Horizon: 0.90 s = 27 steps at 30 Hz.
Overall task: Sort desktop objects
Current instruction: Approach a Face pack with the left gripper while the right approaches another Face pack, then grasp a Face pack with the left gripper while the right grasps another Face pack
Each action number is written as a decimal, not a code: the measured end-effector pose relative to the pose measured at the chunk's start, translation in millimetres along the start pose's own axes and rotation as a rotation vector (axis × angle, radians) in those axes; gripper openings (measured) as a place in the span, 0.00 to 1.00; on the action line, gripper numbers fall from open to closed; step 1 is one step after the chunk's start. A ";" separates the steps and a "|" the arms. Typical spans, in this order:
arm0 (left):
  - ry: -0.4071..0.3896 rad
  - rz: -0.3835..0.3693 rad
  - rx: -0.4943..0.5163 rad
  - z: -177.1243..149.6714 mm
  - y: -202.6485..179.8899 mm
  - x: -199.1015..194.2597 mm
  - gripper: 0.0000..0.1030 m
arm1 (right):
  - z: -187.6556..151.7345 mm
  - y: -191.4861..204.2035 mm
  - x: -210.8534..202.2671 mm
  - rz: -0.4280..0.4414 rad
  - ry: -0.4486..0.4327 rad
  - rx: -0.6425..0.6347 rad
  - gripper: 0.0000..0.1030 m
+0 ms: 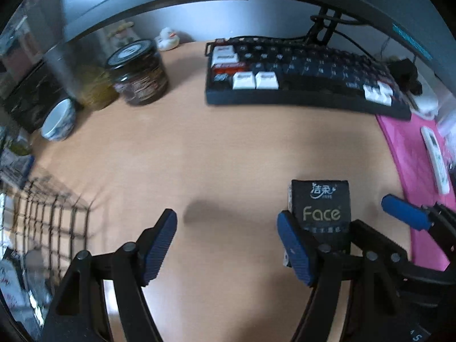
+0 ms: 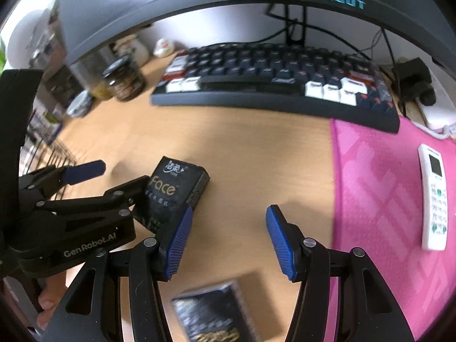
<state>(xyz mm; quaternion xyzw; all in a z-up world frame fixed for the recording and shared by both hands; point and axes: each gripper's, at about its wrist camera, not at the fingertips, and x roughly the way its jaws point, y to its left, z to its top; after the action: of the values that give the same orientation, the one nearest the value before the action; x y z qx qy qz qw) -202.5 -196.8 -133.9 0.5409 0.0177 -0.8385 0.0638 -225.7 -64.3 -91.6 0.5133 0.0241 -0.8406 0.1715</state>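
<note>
I see left gripper (image 1: 226,245) jaws spread wide, nothing gripped; right gripper (image 2: 228,242) likewise parted, empty. Black tissue pack (image 2: 173,191) lies on desk (image 2: 256,156) between the 2.

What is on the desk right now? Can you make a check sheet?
Surface: wooden desk, pink mat at the right.
Job's things: black Face tissue pack; white remote on the mat; dark packet, blurred.
Clutter: keyboard, jar, cup, toy duck, wire rack.
Grippers: left gripper open, empty; right gripper open, empty.
Cables: black cables behind the keyboard.
Surroundings: monitor above.
</note>
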 end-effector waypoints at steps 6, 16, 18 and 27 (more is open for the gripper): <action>0.024 0.044 0.016 -35.3 12.2 -14.3 0.74 | -30.6 39.8 -23.0 0.010 0.005 -0.126 0.53; -0.003 -0.017 0.034 -60.4 12.9 -44.1 0.74 | -61.2 15.6 -41.8 0.001 -0.015 -0.105 0.53; 0.003 -0.044 0.054 -55.3 5.6 -40.7 0.74 | -62.7 12.6 -42.1 -0.007 -0.017 -0.118 0.53; 0.010 -0.068 0.070 -53.2 -2.0 -40.7 0.74 | -62.8 -1.3 -34.2 0.008 0.007 -0.074 0.56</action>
<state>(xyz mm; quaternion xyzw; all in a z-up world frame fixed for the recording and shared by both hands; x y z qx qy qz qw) -138.0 -186.0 -118.9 0.5462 0.0073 -0.8375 0.0162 -158.3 -40.5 -91.6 0.5095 0.0535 -0.8367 0.1936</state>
